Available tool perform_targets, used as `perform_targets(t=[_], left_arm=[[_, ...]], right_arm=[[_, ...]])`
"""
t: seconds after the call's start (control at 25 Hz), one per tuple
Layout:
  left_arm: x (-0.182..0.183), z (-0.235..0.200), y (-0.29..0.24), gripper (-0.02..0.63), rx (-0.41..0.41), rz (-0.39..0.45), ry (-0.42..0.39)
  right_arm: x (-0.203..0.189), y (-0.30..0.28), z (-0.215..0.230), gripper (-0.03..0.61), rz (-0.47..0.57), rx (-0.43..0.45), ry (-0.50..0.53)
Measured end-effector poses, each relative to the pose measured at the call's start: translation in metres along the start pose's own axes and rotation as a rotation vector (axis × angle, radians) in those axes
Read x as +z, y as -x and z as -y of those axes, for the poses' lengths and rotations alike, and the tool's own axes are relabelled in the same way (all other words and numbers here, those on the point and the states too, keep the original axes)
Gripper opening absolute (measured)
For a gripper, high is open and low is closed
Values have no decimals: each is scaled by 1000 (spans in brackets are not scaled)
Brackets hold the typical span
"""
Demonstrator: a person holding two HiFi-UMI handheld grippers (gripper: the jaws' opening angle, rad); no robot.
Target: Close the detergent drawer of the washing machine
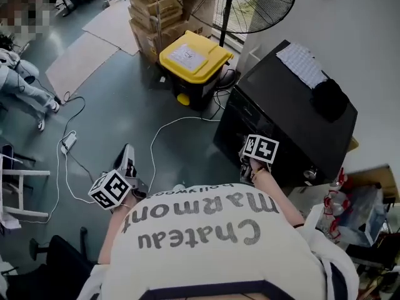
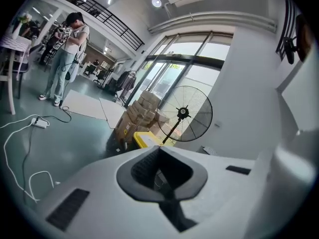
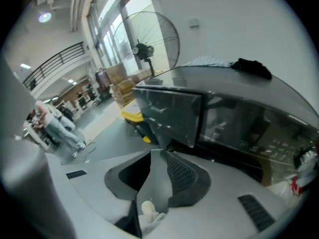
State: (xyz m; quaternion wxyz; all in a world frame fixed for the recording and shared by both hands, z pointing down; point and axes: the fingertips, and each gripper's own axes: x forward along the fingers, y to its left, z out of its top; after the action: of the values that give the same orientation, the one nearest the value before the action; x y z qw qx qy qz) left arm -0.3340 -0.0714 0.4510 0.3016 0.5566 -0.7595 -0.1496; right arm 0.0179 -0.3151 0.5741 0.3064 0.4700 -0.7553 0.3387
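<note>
The black washing machine (image 1: 294, 114) stands at the right in the head view. My right gripper (image 1: 249, 158) is at its front upper corner, angled down toward it. In the right gripper view the jaws (image 3: 158, 156) stand open with nothing between them. Just beyond the tips, a glossy dark panel (image 3: 169, 113) stands out from the machine's front; it looks like the detergent drawer. My left gripper (image 1: 128, 155) hangs over the floor at the lower left, away from the machine. It points level across the room, and its jaws (image 2: 160, 156) look open and empty.
A black bin with a yellow lid (image 1: 194, 58) sits left of the machine, with a standing fan (image 1: 250, 5) and stacked cardboard boxes (image 1: 153, 11) behind it. White cables (image 1: 165, 130) and a power strip (image 1: 67, 141) lie on the floor. A black cloth (image 1: 330, 99) lies on the machine's top.
</note>
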Motion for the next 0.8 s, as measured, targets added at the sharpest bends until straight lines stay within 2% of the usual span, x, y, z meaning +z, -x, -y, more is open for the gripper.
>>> perform_targets(t=[0.12,0.2,0.28,0.4,0.48,0.56,0.8], left_arm=[[-21,21,18,8,-8,5,9],[-32,27,35,8,13,19,18],[-40,29,53,8,47,39,21],[-51,33,76,8,86,68,12],[-58,37,87,8,96,80,1],[-64,42,99,8,109,91,-6],[-82,52,129,8,131,108,-7]], right_arm=[[-26,6,-53,121,-85,185,115],[-28,20,-88,120,-88,309,201],[-18,43,-121,63,-26,436,299],[2,83,-155,53,137,583,428],[11,105,-165,48,226,621,477],[13,119,-170,43,267,647,501],[-7,136,-155,37,283,670,500]])
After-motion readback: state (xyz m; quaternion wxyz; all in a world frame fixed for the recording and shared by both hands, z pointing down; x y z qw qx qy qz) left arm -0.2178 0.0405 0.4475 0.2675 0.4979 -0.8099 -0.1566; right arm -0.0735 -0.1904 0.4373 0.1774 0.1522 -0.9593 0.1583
